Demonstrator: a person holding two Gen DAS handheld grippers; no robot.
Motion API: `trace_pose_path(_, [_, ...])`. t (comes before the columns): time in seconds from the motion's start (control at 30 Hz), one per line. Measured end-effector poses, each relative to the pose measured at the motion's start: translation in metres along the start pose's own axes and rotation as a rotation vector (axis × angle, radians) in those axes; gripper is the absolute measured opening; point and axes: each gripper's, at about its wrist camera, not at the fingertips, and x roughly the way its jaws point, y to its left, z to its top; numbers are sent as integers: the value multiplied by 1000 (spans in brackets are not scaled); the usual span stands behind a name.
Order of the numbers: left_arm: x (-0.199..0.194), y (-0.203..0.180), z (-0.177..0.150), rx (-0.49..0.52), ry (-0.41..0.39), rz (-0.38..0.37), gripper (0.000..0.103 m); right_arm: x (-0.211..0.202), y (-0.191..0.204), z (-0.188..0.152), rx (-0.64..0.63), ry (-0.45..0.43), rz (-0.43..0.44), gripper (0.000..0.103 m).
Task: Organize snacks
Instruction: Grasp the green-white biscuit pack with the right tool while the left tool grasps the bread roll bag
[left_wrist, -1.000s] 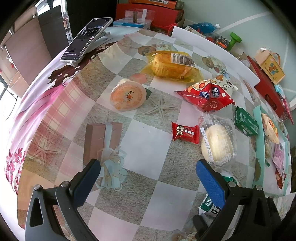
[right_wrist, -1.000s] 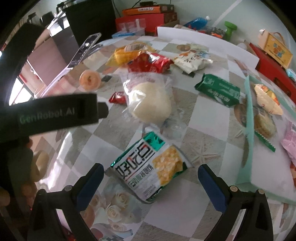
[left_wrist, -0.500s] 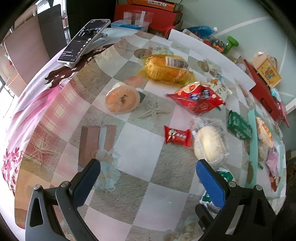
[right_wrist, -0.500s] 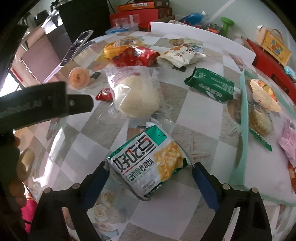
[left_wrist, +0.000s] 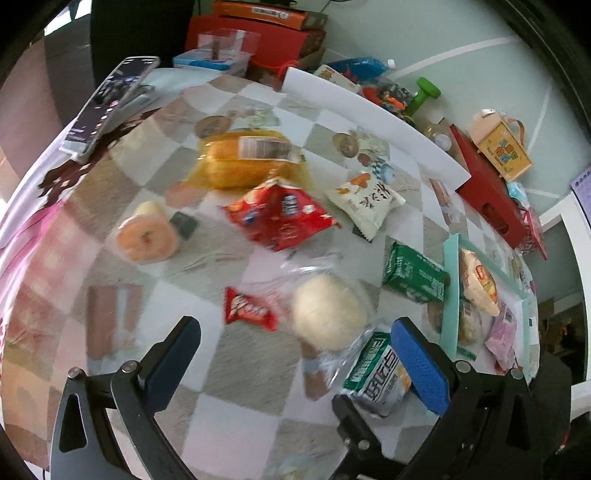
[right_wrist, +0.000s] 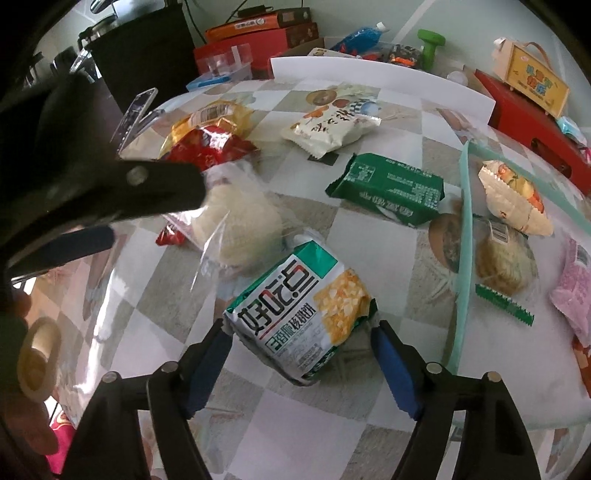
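A green-and-white snack packet (right_wrist: 299, 314) lies on the checked tablecloth between the fingers of my right gripper (right_wrist: 301, 332). The jaws are closing; the blue pads stand at the packet's two side edges and I see no squeeze in it. In the left wrist view the same packet (left_wrist: 373, 373) peeks out behind my right pad. My left gripper (left_wrist: 295, 332) hangs open above the table, over a pale bun in a clear bag (left_wrist: 328, 310) and a small red candy packet (left_wrist: 247, 308). One of its fingers (right_wrist: 159, 184) crosses the left of the right wrist view.
A teal-rimmed tray (right_wrist: 463, 206) at the right holds several snacks. A dark green packet (right_wrist: 388, 192), a white packet (right_wrist: 328, 129), a red bag (left_wrist: 280, 214), a yellow bread bag (left_wrist: 247, 158) and an orange round pack (left_wrist: 147, 236) lie loose. A phone (left_wrist: 107, 110) and red boxes (left_wrist: 491, 199) stand at the far edge.
My right jaws have narrowed from wide open onto the green-and-white packet's edges. My left gripper has drifted right, so the bun and the red candy packet now sit between its fingers.
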Motion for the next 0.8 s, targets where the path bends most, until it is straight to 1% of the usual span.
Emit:
trace_pose_path(0.13, [10, -9, 6, -7, 4, -7, 102, 2, -7, 4, 21, -5, 9, 79])
trace_pose_path(0.27, [19, -14, 11, -5, 10, 8, 101, 3, -13, 9, 33, -8, 16, 78])
trace_pose_path(0.37, [23, -17, 12, 1, 15, 16, 97, 4, -17, 10, 41, -10, 18, 77])
trace_pose_path(0.4, [25, -19, 13, 6, 18, 26, 94, 3, -17, 10, 44, -11, 17, 77])
trace_pose_path(0.57, [33, -23, 13, 0, 32, 36, 93, 4, -21, 13, 49, -14, 17, 77])
trace_pose_path(0.6, [34, -23, 13, 1, 33, 39, 92, 4, -21, 14, 47, -15, 16, 77])
trace_pose_path(0.7, [34, -20, 13, -4, 31, 53, 73, 8, -21, 17, 40, -17, 11, 77])
trace_pose_path(0.77, [33, -15, 12, -19, 30, 37, 72, 8, -22, 17, 40, -18, 11, 75])
trace_pose_path(0.8, [32, -14, 11, -24, 29, 31, 72, 8, -22, 17, 41, -19, 12, 72])
